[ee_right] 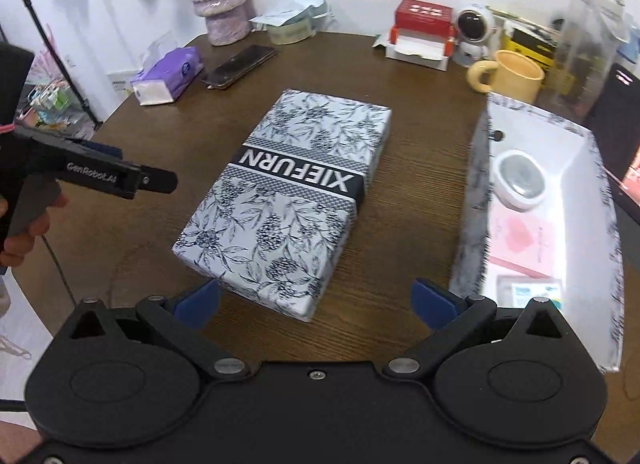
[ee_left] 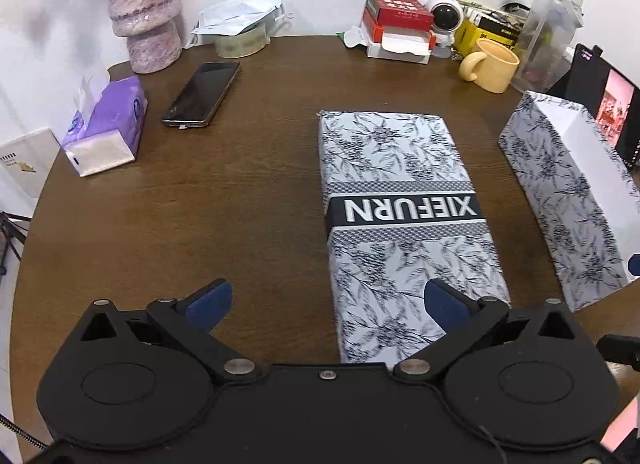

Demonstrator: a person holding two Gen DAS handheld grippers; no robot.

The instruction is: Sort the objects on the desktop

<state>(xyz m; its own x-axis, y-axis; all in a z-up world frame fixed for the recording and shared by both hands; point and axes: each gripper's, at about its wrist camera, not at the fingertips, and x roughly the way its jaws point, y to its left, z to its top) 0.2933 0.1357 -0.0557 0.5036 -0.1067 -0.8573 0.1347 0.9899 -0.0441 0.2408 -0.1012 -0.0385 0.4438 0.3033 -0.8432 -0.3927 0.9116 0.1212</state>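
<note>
Floral box lid (ee_right: 288,200): centre frame, on table (ee_right: 420,192). Open box (ee_right: 472,192): right. Left gripper (ee_left: 326,302), right gripper (ee_right: 316,302): fingers apart, empty.

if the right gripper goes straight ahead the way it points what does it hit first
Most likely the patterned lid lying on the table: its near corner sits just ahead of the open right gripper, between the fingers. Height is unclear, so the gripper might pass over it.

Lid (ee_right: 288,200) left of open box (ee_right: 580,168)
</note>
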